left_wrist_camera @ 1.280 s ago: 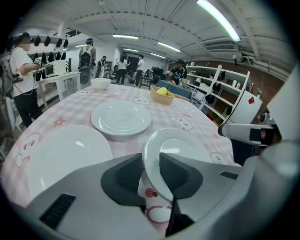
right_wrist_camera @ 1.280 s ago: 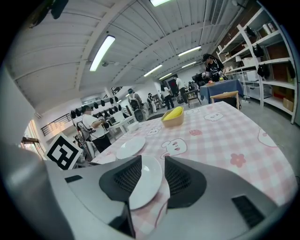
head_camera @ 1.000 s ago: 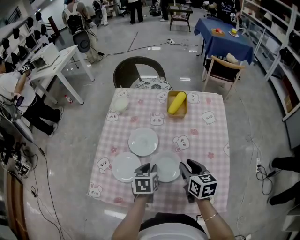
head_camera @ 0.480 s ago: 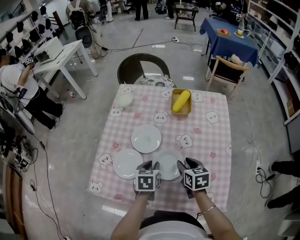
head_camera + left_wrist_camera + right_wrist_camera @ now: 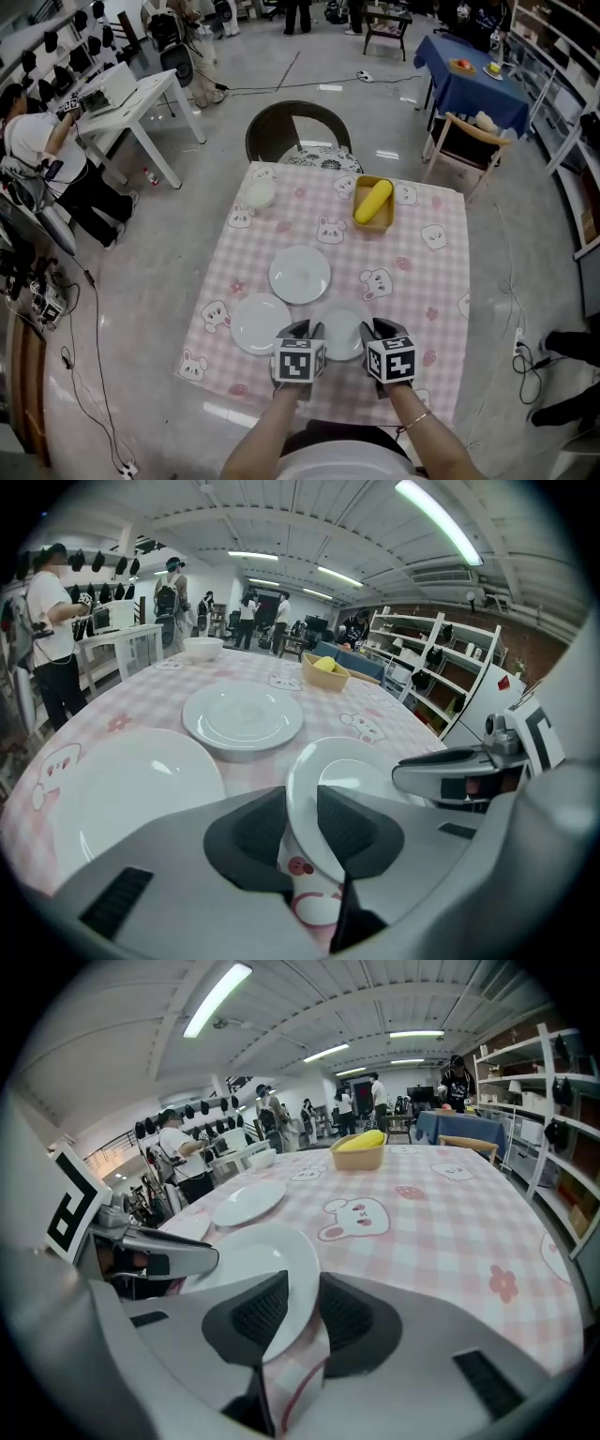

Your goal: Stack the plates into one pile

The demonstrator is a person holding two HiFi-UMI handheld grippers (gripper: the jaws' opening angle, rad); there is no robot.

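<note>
Left gripper [image 5: 305, 330] and right gripper [image 5: 375, 330], jaws just closing about, not yet clamping, the nearest round white plate's [image 5: 339, 336] rim on the pink checked tabletop [image 5: 412, 281], presumably for a balanced lift.

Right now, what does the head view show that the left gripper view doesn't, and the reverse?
Head view only: the chair, the person's forearms. Left gripper view only: the rim of the near plate between the jaws of the left gripper, which have just been closing. Both: that plate, the far plate, the left plate, the bowl, the basket.
</note>
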